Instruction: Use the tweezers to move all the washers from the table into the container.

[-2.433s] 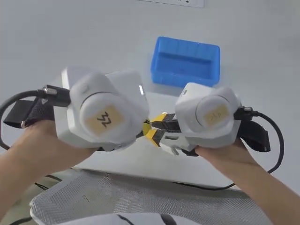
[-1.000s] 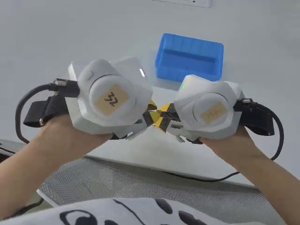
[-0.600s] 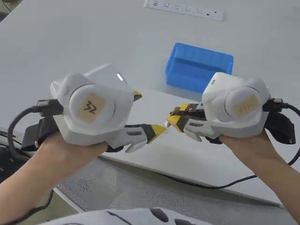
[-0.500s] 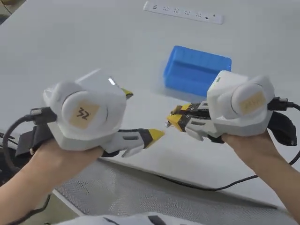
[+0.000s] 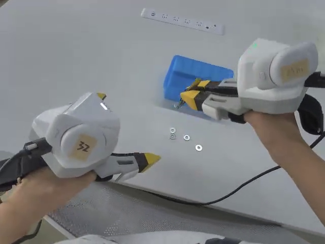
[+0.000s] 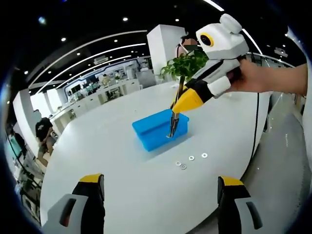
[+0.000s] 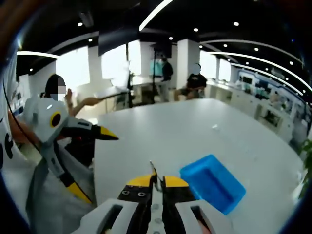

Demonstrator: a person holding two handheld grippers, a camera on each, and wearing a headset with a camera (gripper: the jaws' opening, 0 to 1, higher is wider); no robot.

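Observation:
Several small metal washers lie loose on the white table, just in front of the blue container. My right gripper is shut on thin metal tweezers, whose tip hangs over the container's near left corner, above the washers and apart from them. My left gripper sits low at the left near the table's front edge, jaws wide open and holding nothing. In the left gripper view the washers lie right of the container, with the tweezers pointing down. In the right gripper view the tweezers stick out between the shut jaws.
A white power strip lies at the far side of the table. A black cable runs across the table's front right. A grey mesh chair back sits below the table edge. People stand in the background.
The two grippers have drawn apart. The right one has risen toward the container with the tweezers; the left has dropped to the lower left. The washers have come into sight.

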